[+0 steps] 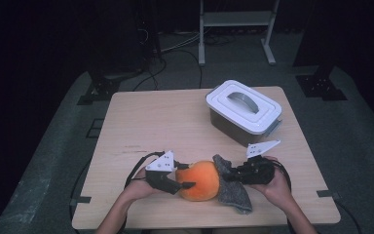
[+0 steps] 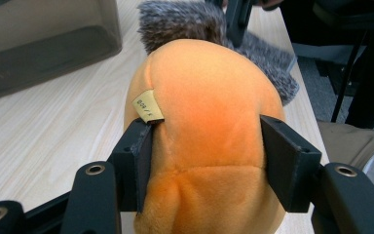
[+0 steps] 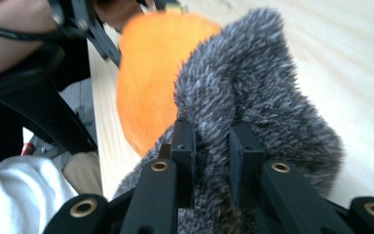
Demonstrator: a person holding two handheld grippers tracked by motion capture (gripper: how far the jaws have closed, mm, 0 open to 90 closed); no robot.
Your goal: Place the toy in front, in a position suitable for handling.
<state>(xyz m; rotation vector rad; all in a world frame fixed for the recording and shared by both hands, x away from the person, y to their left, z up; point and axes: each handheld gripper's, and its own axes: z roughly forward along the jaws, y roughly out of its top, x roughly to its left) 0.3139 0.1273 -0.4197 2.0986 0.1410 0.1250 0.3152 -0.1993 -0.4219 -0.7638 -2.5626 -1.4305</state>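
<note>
Orange plush between both claws, seemingly gripped.

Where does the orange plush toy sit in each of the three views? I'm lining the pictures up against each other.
High view: orange plush toy low centre, between left gripper and right gripper.
Left gripper view: it sits in the middle, between the jaws.
Right gripper view: upper left of centre, behind the grey fur.
Shared landmark: grey furry cloth, touching the toy.

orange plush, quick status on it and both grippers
Left gripper clamped on orange plush. Right gripper pinching its grey furry part. Lidded box stands clear behind.
</note>
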